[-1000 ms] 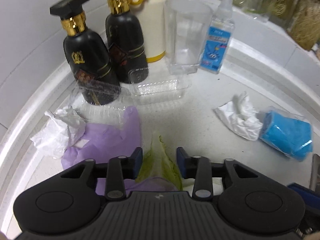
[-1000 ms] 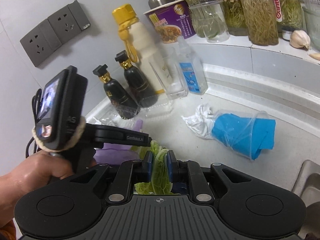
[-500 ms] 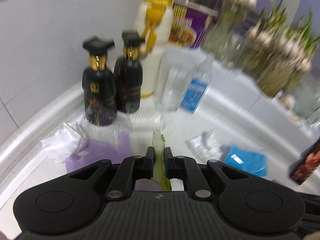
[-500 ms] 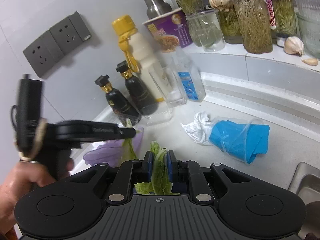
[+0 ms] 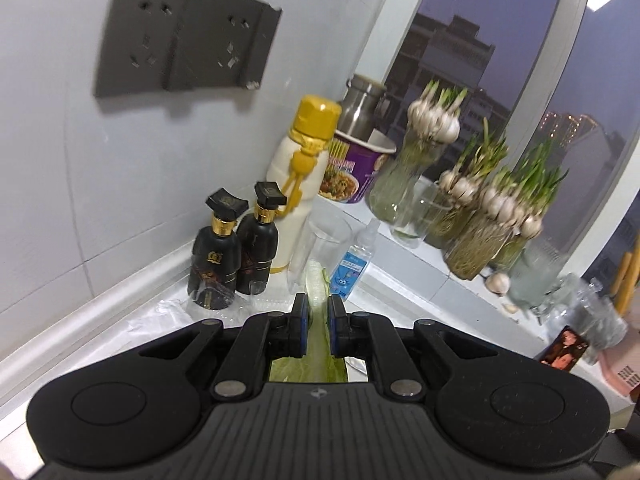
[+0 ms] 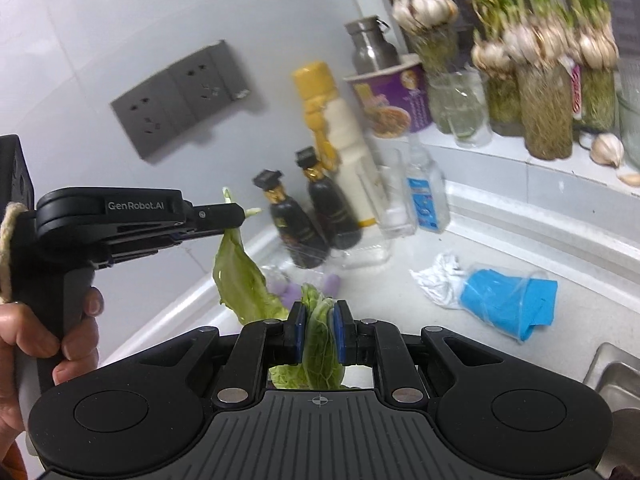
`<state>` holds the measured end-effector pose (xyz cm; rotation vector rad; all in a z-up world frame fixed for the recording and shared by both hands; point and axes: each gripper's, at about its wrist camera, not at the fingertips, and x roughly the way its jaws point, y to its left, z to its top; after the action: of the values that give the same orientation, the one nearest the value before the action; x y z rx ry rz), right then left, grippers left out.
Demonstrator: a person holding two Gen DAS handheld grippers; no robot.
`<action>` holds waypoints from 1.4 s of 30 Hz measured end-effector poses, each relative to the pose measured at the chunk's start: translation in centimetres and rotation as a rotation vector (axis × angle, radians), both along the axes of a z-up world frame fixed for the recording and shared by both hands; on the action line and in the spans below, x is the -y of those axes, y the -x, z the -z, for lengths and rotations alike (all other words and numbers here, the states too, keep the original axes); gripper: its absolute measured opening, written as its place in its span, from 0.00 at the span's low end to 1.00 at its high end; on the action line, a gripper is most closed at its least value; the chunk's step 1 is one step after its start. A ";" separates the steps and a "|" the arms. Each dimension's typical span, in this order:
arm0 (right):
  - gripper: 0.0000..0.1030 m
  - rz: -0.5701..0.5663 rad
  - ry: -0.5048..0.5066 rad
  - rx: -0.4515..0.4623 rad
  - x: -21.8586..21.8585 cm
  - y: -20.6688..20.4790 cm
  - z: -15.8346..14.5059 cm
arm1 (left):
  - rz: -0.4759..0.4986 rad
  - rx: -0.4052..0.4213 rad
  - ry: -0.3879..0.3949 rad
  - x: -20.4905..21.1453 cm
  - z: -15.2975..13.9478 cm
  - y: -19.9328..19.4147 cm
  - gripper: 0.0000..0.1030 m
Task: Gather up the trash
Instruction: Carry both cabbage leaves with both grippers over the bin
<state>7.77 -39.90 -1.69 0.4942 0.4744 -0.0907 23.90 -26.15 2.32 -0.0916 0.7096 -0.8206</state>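
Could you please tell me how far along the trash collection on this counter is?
Nothing visibly binned yet. In hand: the left gripper and right gripper each clamp a lettuce leaf, lifted off the counter. Left to collect: the crumpled tissue, the bagged blue cloth and the purple glove.

Two black bottles (image 5: 234, 256) stand beside a yellow-capped flask (image 5: 300, 188).

Both grippers — left gripper (image 6: 240, 213), right gripper (image 6: 319, 334) — clamp lettuce leaves (image 6: 240, 280).
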 end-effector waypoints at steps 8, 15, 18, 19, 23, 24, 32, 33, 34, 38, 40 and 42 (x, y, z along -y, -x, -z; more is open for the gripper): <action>0.14 -0.046 0.002 0.005 -3.6 1.6 -1.7 | -0.030 -0.044 0.030 -5.0 -0.6 2.0 0.08; 0.14 -0.119 -0.006 -0.026 -7.8 2.6 -1.5 | -0.093 -0.106 0.052 -10.5 0.4 4.0 0.08; 0.14 -0.152 -0.026 -0.042 -9.4 3.0 -1.1 | -0.126 -0.133 0.059 -13.0 1.2 4.8 0.08; 0.14 -0.164 -0.035 -0.049 -9.9 3.1 -1.0 | -0.137 -0.142 0.061 -13.8 1.5 5.0 0.08; 0.14 -0.217 -0.053 -0.085 -12.2 3.3 -0.3 | -0.186 -0.180 0.074 -17.1 3.0 6.1 0.08; 0.14 -0.232 -0.054 -0.094 -12.9 3.4 -0.2 | -0.199 -0.187 0.075 -17.9 3.3 6.4 0.08; 0.14 -0.378 -0.045 -0.143 -19.0 2.9 1.0 | -0.318 -0.261 0.094 -24.0 6.2 8.0 0.08; 0.14 -0.396 -0.048 -0.146 -19.7 2.8 1.2 | -0.335 -0.267 0.095 -24.7 6.6 8.2 0.08; 0.14 -0.414 -0.054 -0.150 -20.4 2.7 1.4 | -0.352 -0.274 0.095 -25.4 6.9 8.3 0.08; 0.14 -0.481 -0.063 -0.172 -23.1 2.0 2.4 | -0.418 -0.313 0.099 -28.0 8.5 8.8 0.08; 0.14 -0.514 -0.056 -0.186 -24.5 1.6 2.9 | -0.454 -0.337 0.103 -29.3 9.3 8.9 0.08; 0.14 -0.543 -0.057 -0.199 -25.8 1.1 3.4 | -0.488 -0.357 0.104 -30.7 10.1 9.0 0.08</action>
<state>6.63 -14.14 -5.09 0.3992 0.7930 0.3993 14.92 4.51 -7.80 -0.4952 0.9316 -0.3719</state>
